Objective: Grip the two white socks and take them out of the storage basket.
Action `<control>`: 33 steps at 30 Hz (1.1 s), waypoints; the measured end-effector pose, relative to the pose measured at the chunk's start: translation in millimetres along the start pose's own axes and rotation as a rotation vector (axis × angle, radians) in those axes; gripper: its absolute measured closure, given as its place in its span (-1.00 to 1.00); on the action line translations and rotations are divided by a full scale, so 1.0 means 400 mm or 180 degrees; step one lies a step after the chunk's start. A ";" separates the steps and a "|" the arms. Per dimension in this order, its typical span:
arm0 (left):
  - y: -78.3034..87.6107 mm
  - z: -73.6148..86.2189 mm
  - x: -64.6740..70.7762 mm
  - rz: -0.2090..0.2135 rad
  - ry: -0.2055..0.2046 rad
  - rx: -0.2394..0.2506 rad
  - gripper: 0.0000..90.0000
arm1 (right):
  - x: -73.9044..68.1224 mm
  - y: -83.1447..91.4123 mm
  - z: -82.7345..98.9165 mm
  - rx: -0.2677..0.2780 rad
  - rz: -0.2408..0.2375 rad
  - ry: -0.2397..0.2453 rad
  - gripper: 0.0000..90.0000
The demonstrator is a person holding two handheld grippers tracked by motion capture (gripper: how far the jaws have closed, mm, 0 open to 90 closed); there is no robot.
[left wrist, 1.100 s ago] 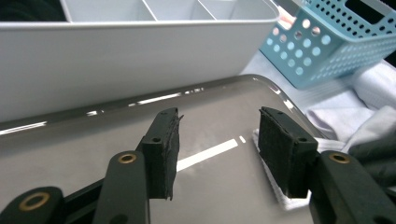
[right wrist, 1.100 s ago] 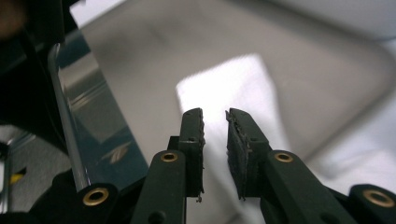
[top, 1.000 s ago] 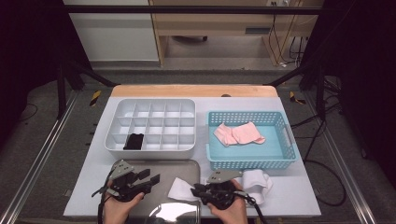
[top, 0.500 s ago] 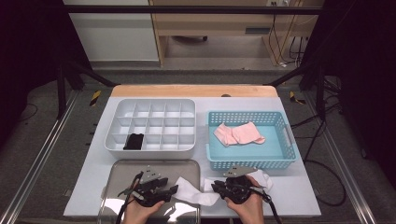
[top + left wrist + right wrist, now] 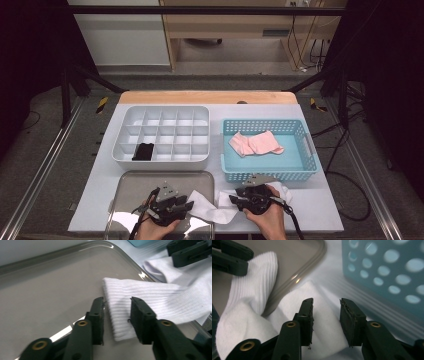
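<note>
A white ribbed sock (image 5: pixel 212 211) lies over the right rim of the steel tray (image 5: pixel 130 182), cuff on the tray and the rest on the table. My left gripper (image 5: pixel 189 205) is low over the cuff. Its jaws have just been closing and stand apart astride the cuff's corner (image 5: pixel 120 315), not pressing it. My right gripper (image 5: pixel 234 199) faces it from the right. Its jaws have just been opening and hover, apart, over white fabric (image 5: pixel 322 322) beside the tray's rim (image 5: pixel 294 277).
A light blue basket (image 5: pixel 300 172) with pink socks (image 5: pixel 255 143) stands just behind the right hand. Behind the tray is a white compartment box (image 5: pixel 165 132) with a black item (image 5: pixel 144 151) in a front cell. More white fabric (image 5: pixel 282 190) lies right of the right hand.
Both hands have shifted to the right along the near edge, with the white sock between them. The right jaws have widened off the fabric and the left jaws have narrowed.
</note>
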State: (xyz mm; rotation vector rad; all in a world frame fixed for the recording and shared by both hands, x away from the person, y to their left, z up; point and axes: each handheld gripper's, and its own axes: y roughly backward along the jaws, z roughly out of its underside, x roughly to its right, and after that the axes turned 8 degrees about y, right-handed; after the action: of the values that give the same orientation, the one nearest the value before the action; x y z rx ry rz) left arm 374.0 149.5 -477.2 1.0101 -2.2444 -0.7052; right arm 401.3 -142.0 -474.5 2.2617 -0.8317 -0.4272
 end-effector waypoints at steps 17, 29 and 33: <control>0.070 -0.028 -0.041 0.0164 0.0233 0.0397 0.89 | 0.003 0.076 -0.010 0.0392 0.0177 -0.0102 0.97; 0.080 -0.004 -0.098 -0.0021 0.0354 0.0220 0.71 | -0.024 0.049 0.006 0.0128 -0.0096 -0.0143 0.71; 0.077 -0.008 -0.099 -0.0041 0.0302 0.0273 0.36 | 0.007 0.080 0.001 0.0372 0.0131 -0.0226 0.62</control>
State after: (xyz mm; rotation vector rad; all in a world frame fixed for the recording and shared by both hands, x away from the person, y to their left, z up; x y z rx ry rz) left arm 383.1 197.3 -465.7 1.0772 -2.2035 -0.5587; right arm 388.8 -162.1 -452.7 2.3433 -0.9604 -0.4525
